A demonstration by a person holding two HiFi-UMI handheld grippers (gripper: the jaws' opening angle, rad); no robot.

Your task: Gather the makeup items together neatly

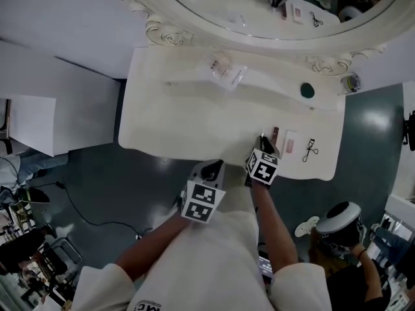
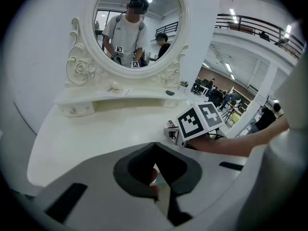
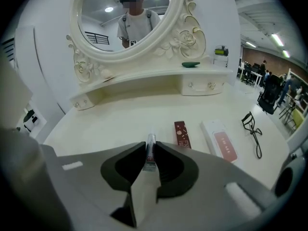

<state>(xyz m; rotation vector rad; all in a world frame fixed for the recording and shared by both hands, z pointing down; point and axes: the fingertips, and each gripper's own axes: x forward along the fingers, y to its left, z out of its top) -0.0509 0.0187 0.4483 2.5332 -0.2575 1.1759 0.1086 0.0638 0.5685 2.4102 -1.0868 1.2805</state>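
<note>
Firmly, right claw (image 3: pixel 150 150) pinches a slim clear tube (image 3: pixel 151 139); left claw (image 2: pixel 155 145) pressed shut

**Right gripper view.** The tube (image 3: pixel 150 142) shows only its upper part. The rest is hidden between the jaws of the right gripper (image 3: pixel 150 149), and I cannot read its print. At three o'clock from it, the gripper body covers the near end of the white box (image 3: pixel 219 137).

**Head view.** The mirror (image 1: pixel 162 30) is cut off at twelve o'clock. The clear packet (image 1: pixel 225 70) is too blurred for me to identify.

**Left gripper view.** Something reddish (image 2: pixel 152 176) shows in the gap behind the left gripper (image 2: pixel 155 146) jaws. I cannot name it.
</note>
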